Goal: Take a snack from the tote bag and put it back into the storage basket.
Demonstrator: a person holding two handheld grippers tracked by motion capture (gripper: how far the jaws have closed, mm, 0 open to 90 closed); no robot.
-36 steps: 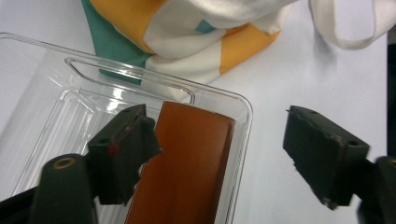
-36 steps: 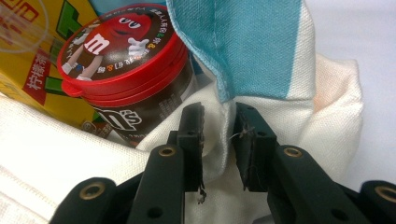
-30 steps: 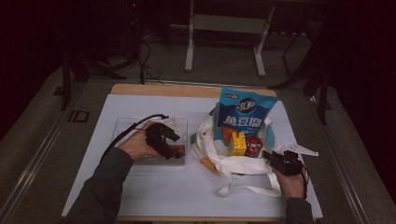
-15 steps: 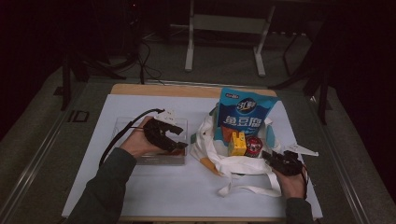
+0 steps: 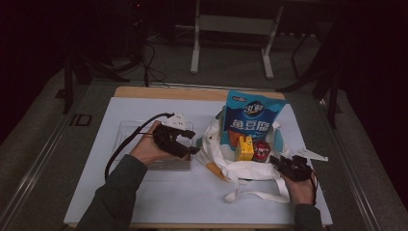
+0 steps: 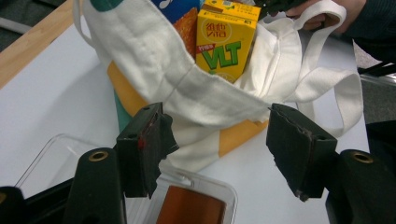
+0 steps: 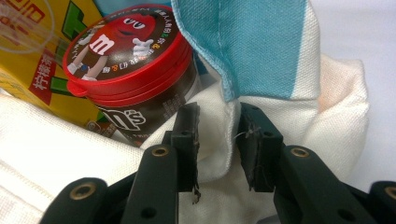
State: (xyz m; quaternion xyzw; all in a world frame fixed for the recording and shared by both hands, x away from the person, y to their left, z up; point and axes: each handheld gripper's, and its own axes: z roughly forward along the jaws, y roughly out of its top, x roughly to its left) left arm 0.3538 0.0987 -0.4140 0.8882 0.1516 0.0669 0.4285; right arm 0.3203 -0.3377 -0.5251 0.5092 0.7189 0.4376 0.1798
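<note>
**Now: holding the bag open for loading**

Currently the right gripper point(image 7: 217, 140) pinches the rim of the cloth bag point(image 5: 240, 166), which lies on the white table sheet point(image 5: 159, 197) with a yellow drink carton point(image 6: 226, 39), a red-lidded candy tub point(image 7: 128, 70) and a blue snack pack point(image 5: 252, 118) inside. The left gripper point(image 6: 215, 140), jaws spread and just narrowing with nothing between them, hovers over the clear tray point(image 5: 126, 137). The right grip should probably stay firm and the rim raised, keeping the mouth wide.

The person is wearing dark grey-green sleeves, gripping black tools: the left tool point(image 5: 190, 144) trailing a black cable, the right tool point(image 5: 278, 164) matching.
</note>
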